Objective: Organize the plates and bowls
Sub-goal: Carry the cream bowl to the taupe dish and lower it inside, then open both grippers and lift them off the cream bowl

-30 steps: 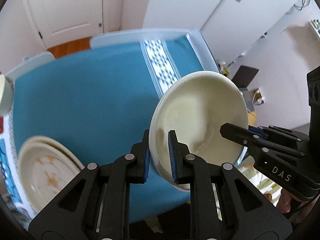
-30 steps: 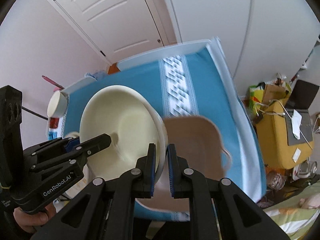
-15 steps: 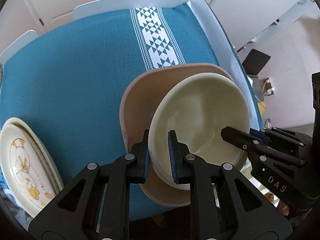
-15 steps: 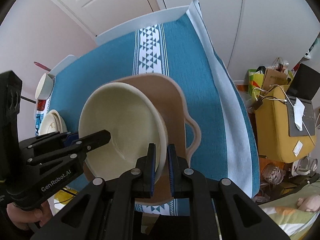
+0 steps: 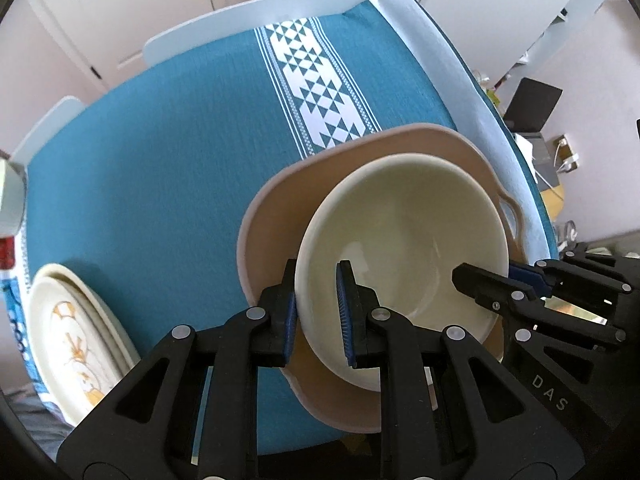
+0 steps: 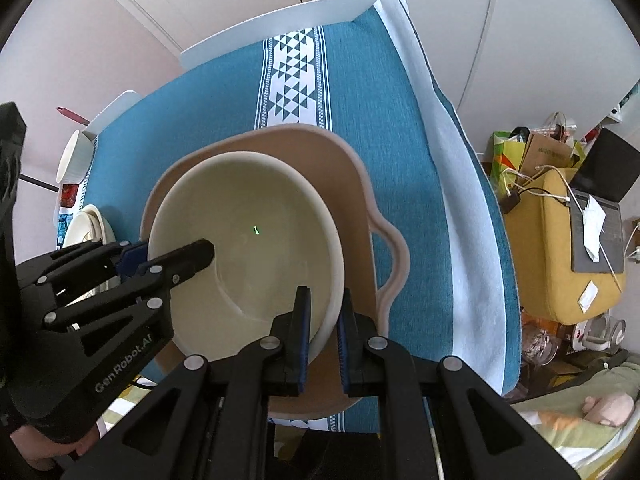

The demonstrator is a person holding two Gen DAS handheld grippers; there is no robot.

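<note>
You have both grippers, left (image 5: 318, 312) and right (image 6: 323, 330), clamped on opposite rims of the bowl (image 5: 404, 248) to keep it level over the tan dish (image 5: 276, 216).

Cream bowl (image 5: 404, 240) in beige dish (image 5: 276, 216) on teal tablecloth (image 5: 160, 168)

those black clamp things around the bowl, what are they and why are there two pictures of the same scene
They are two hand-held grippers, one in each of a person's hands; no robot arm is involved. Each carries a camera looking along its fingers, so you get one picture per gripper. The left gripper and the right gripper each pinch opposite rims of one cream bowl, holding it in a wider tan dish with a loop handle. That dish sits on a blue tablecloth. Patterned plates lie stacked at the left.
</note>
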